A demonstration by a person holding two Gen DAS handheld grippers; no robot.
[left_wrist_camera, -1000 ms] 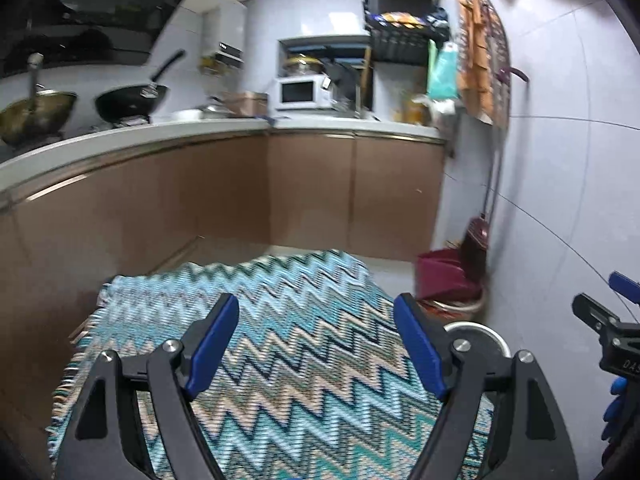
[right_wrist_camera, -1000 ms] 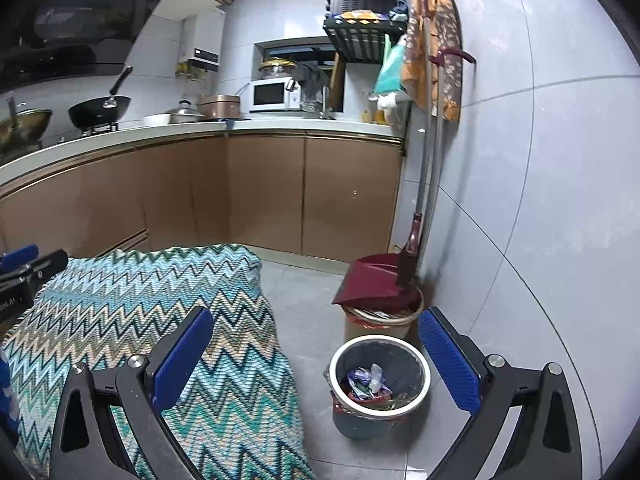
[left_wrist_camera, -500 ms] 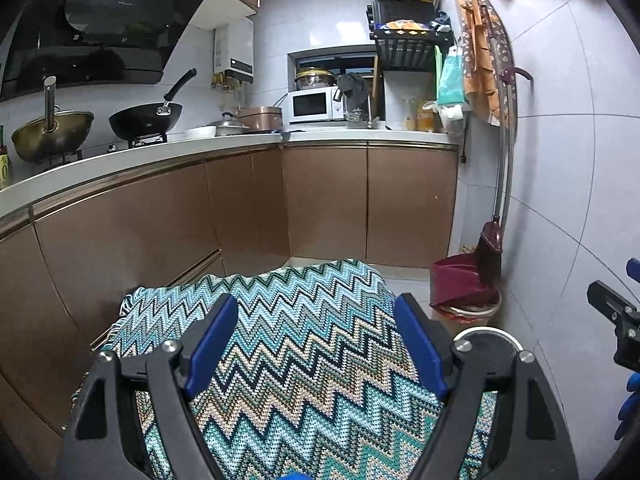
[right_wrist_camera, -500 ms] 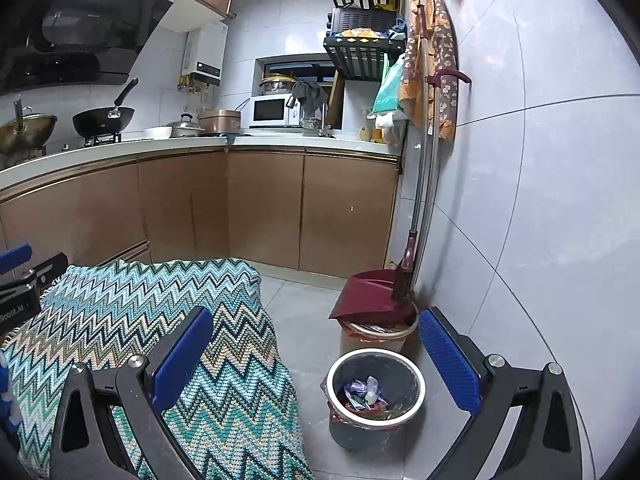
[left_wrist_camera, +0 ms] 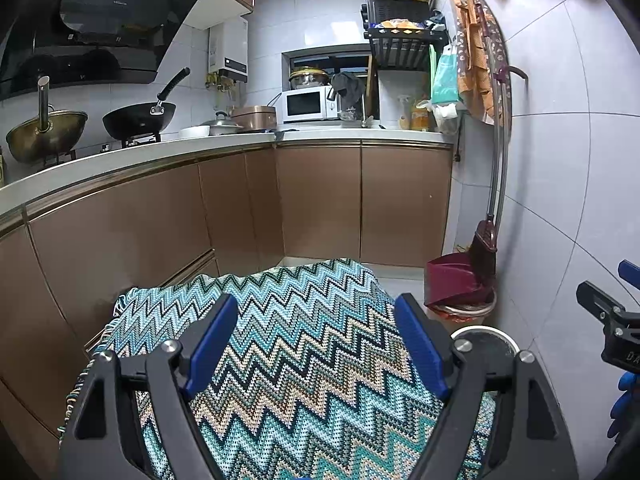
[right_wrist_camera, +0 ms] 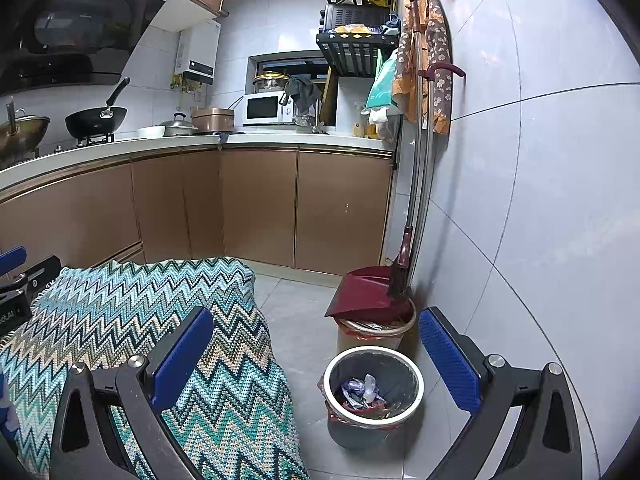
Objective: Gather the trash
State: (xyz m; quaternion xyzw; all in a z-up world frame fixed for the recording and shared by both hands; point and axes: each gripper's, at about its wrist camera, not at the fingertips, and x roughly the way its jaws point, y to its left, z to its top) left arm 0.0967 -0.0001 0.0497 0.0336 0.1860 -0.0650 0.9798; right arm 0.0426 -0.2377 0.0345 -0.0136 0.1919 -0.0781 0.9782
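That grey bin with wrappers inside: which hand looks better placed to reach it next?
Probably the right. The right gripper, open and empty, has the grey bin just ahead between its fingers. The left gripper, also open, hangs over the zigzag blanket.

The blanket (right_wrist_camera: 224, 392) is a rough knitted cloth in zigzag yarn. The trash bin (right_wrist_camera: 374, 424) looks like matt grey plastic with a smooth pale rim, crinkled shiny wrappers (right_wrist_camera: 362, 390) inside. The dustpan (right_wrist_camera: 366, 292) is smooth dark-red plastic. Wall tiles (right_wrist_camera: 540, 200) are glossy; cabinet doors (left_wrist_camera: 404, 204) have a satin brown sheen.
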